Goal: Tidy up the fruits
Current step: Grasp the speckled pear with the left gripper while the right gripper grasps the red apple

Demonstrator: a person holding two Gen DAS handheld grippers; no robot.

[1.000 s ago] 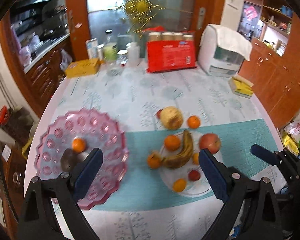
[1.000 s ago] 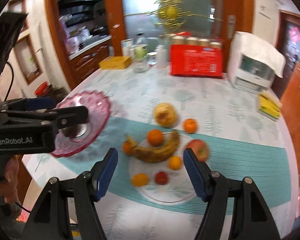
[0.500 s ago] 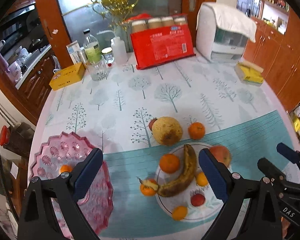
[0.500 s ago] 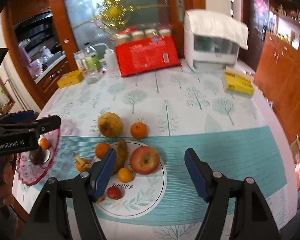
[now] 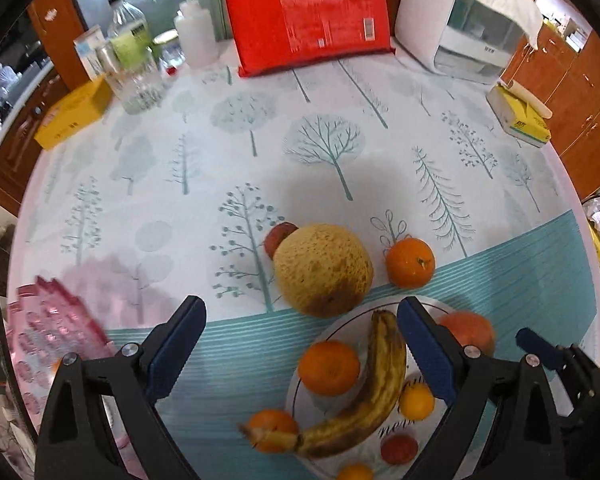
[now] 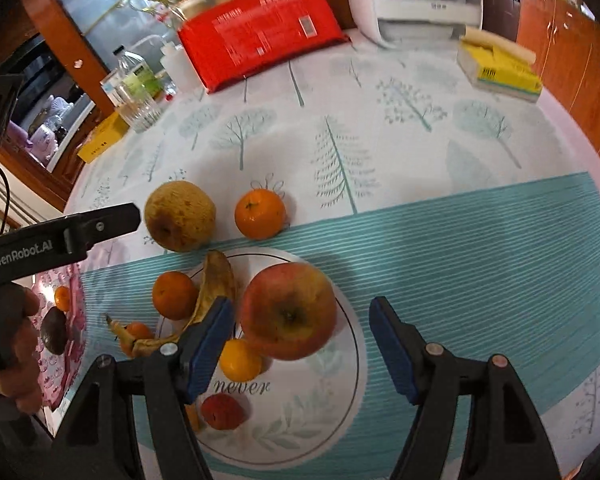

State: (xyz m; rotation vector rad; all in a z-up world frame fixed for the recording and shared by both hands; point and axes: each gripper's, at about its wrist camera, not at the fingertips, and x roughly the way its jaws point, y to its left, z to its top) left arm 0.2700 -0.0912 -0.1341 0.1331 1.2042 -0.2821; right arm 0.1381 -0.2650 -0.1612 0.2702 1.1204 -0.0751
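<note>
Both tongs have come fwd and lower over the fruit vs. 0.5 s ago; fruit looms bigger in both views, pink dish now nearly out of left view.

Left tongs (image 5: 300,348) apart, nothing btwn pads, hanging above the counter (image 5: 340,152) edge of the teal band. Right tongs (image 6: 302,346) apart too, apple (image 6: 288,310) sits btwn the pads in view; contact can't tell.

White plate (image 6: 340,400) holds apple, banana (image 6: 214,292), orange (image 6: 174,294), small yellow citrus (image 6: 238,360), small red fruit (image 6: 222,410). Another small orange (image 6: 136,332) just off plate at banana's stem end, on teal band. Off plate, far side: rough yellow-brown melon (image 6: 180,216) w/ loose orange (image 6: 260,213) just beside it, apart. Red fruit (image 5: 278,236) tucked behind melon, touching.

Pink dish (image 6: 60,344) at left w/ one orange (image 6: 62,298) and a dark fruit (image 6: 54,336) in it. Left hand (image 6: 16,352) grips its tool handle in front of dish.
</note>
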